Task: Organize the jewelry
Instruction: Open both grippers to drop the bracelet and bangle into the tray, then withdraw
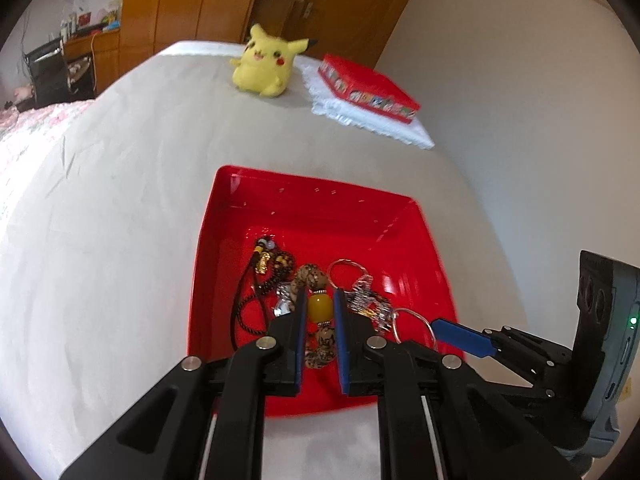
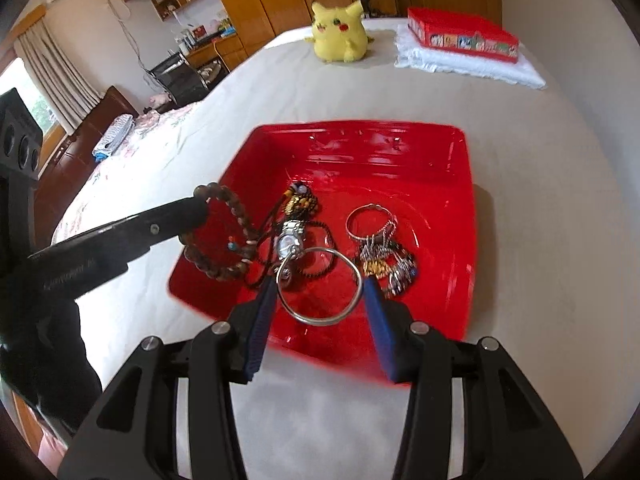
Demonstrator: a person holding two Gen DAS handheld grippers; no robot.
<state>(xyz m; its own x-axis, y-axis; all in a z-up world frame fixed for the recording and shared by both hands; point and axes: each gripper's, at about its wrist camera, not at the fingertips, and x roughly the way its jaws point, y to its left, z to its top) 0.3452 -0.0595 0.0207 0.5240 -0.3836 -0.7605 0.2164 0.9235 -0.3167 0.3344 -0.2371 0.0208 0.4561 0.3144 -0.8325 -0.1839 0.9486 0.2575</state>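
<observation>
A red square tray (image 1: 320, 208) (image 2: 460, 152) lies on the white bed and holds jewelry. My left gripper (image 1: 319, 304) is shut on a brown beaded bracelet (image 1: 319, 309) with a yellow bead; in the right wrist view the bracelet (image 2: 224, 240) hangs lifted over the tray's left edge. My right gripper (image 2: 320, 284) holds a silver bangle (image 2: 320, 322) between its blue pads (image 2: 378, 312), just above the tray's near side. A black cord necklace (image 1: 256, 280), a silver watch (image 2: 290, 240) and a key ring with charms (image 2: 384, 256) lie in the tray.
A yellow Pikachu plush (image 1: 266, 62) (image 2: 340, 32) sits at the far end of the bed. A red box (image 1: 368, 88) (image 2: 464, 36) rests on a folded white cloth (image 2: 468, 64) at the far right. Wooden wardrobes and a desk stand beyond the bed.
</observation>
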